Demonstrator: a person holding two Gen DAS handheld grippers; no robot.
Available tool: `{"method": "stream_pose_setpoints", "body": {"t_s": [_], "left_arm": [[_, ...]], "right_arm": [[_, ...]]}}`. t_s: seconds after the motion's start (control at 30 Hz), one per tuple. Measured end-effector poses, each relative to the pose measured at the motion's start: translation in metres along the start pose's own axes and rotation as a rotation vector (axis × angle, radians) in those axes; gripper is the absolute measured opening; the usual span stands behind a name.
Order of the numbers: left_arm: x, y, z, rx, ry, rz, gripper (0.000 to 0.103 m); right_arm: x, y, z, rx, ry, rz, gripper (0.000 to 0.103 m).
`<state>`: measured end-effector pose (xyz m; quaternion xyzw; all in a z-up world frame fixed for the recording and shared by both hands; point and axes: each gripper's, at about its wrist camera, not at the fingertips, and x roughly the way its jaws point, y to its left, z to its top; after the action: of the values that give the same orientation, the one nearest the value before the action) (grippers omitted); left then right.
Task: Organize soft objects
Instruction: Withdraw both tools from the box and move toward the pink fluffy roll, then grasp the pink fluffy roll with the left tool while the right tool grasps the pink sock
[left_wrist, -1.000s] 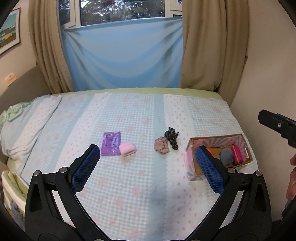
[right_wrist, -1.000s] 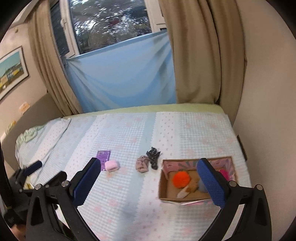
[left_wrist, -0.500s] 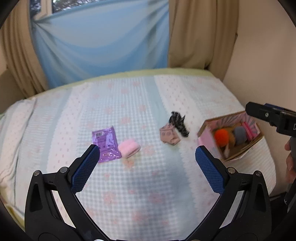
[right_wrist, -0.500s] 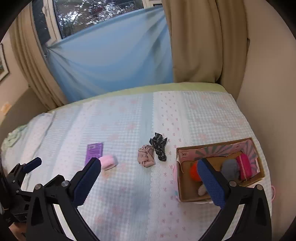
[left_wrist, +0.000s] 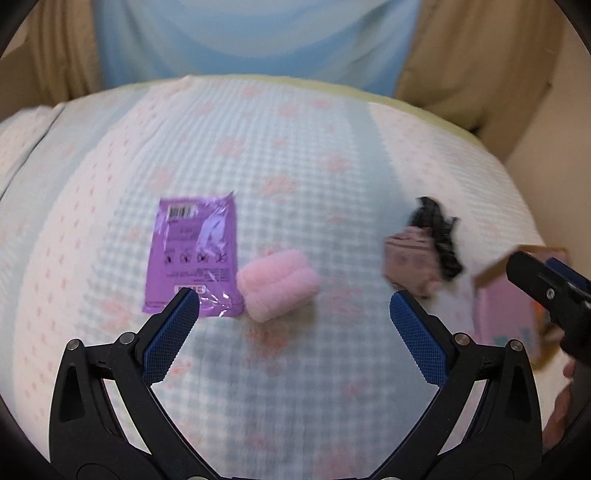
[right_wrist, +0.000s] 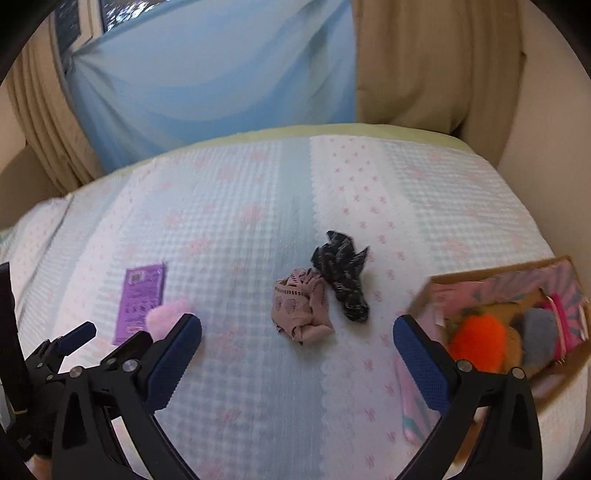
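A pink fluffy roll (left_wrist: 277, 283) lies on the bed beside a purple packet (left_wrist: 194, 254). My left gripper (left_wrist: 293, 317) hovers open just in front of the roll, nothing between its fingers. A beige patterned cloth (right_wrist: 302, 310) and a black patterned cloth (right_wrist: 341, 275) lie bunched together mid-bed. My right gripper (right_wrist: 297, 343) is open, close above the bed in front of the beige cloth. At the right stands a cardboard box (right_wrist: 436, 291) holding an orange pompom (right_wrist: 478, 341), a grey soft item (right_wrist: 539, 328) and a pink item (right_wrist: 561, 314).
The bed has a checked blue and white cover (right_wrist: 258, 229) with pink dots. A blue sheet (right_wrist: 207, 70) and tan curtains (right_wrist: 424, 62) hang behind it. A beige wall (right_wrist: 546, 129) runs along the right side, next to the box. The left gripper's fingers (right_wrist: 75, 336) show at the lower left of the right wrist view.
Both grippers have come down and forward toward the bed. The pink roll and packet loom larger in the left view; the two cloths and box loom larger in the right view. Nothing was grasped.
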<state>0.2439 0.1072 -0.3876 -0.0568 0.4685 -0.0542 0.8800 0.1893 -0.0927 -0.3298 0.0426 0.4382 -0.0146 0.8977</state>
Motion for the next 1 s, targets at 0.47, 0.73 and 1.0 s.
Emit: {"method": "stream_pose_setpoints", "body": {"t_s": [0.47,0.73,1.0], "left_arm": [[0.09,-0.01,-0.023,0.004,-0.044,0.153,0.1],[0.103,-0.022,-0.019,0.085,-0.04,0.209,0.071],[0.099,-0.016,-0.015,0.096,-0.04,0.19,0.052]], "right_arm": [[0.122,0.0,-0.017,-0.124,0.06,0.04,0.088],[0.148,0.005,-0.014,-0.166,0.1,0.051,0.073],[0.155,0.004,-0.014,-0.183,0.121,0.002,0.046]]}}
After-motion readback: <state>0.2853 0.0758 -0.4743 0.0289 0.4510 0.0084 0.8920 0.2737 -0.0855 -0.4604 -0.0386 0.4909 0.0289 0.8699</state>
